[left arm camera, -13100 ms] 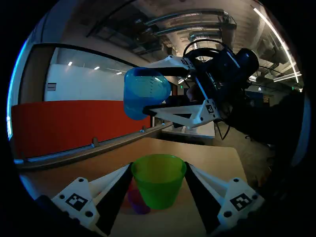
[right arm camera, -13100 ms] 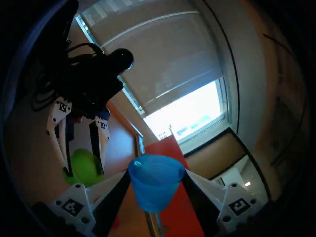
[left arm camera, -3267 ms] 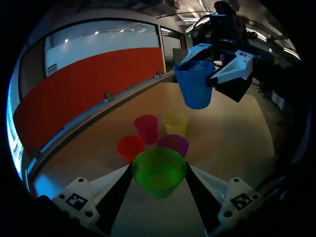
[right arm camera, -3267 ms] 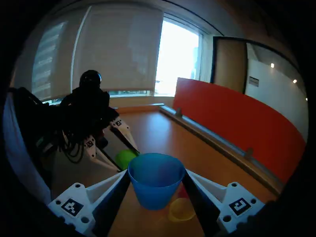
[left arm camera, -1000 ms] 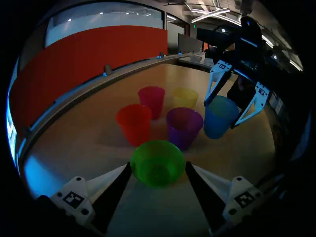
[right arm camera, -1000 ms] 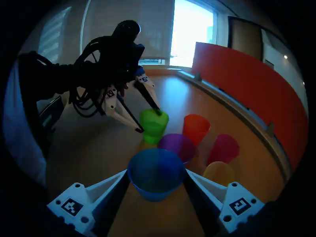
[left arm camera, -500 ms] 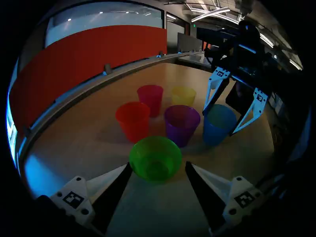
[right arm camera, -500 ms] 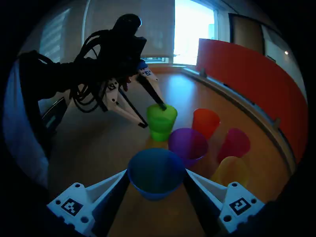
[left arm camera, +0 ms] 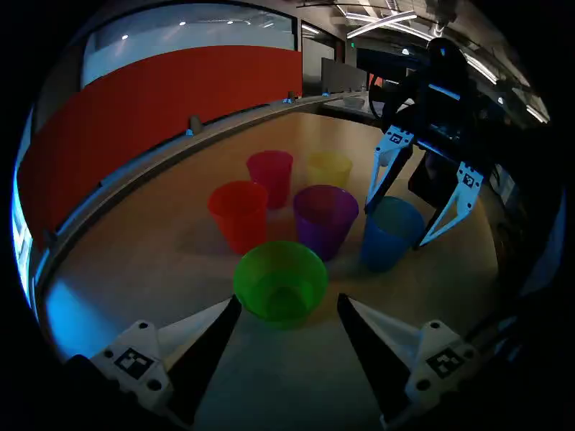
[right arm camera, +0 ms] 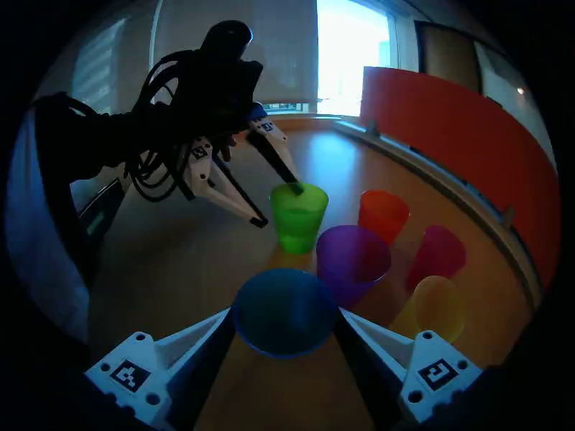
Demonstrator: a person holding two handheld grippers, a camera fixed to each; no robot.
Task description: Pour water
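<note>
Since your left gripper gapes around the green cup, pouring looks done; release the blue cup your right gripper clamps.

Wooden table; red partition along edge; bright window (blind beside); ceiling strip lights.

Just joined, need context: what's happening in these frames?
A person works two grippers at a wooden table. The left gripper straddles a green cup standing on the table, apparently without pinching it. The right gripper clamps a blue cup, also set down. A red cup, pink cup, yellow cup and purple cup stand alongside. No pouring is underway.
</note>
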